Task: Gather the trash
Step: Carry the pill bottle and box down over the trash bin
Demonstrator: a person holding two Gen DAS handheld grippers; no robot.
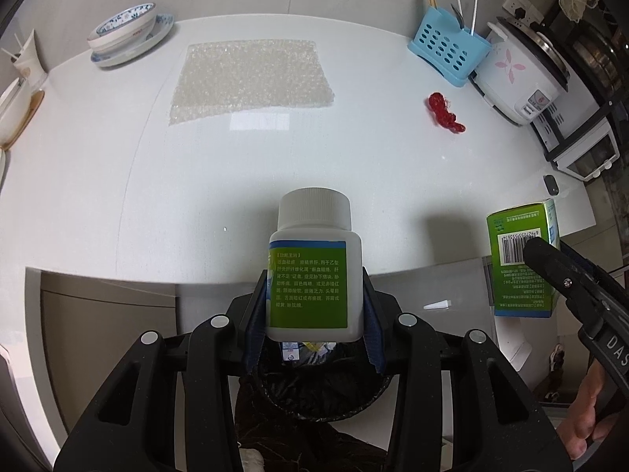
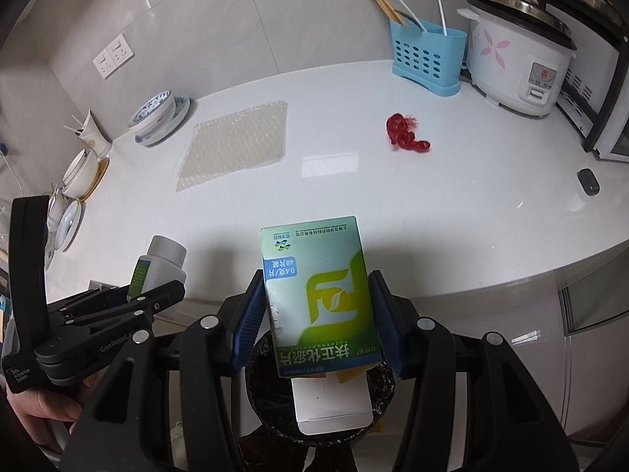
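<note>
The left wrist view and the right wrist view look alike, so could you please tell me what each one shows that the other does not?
Only the left wrist view shows the left gripper clamping the white pill bottle head-on, its green label readable. Only the right wrist view shows the green box's front face in the right gripper, its flap open over the black bin. Both show the bubble wrap, red scrap, blue utensil holder, rice cooker and stacked bowls on the white counter.
</note>
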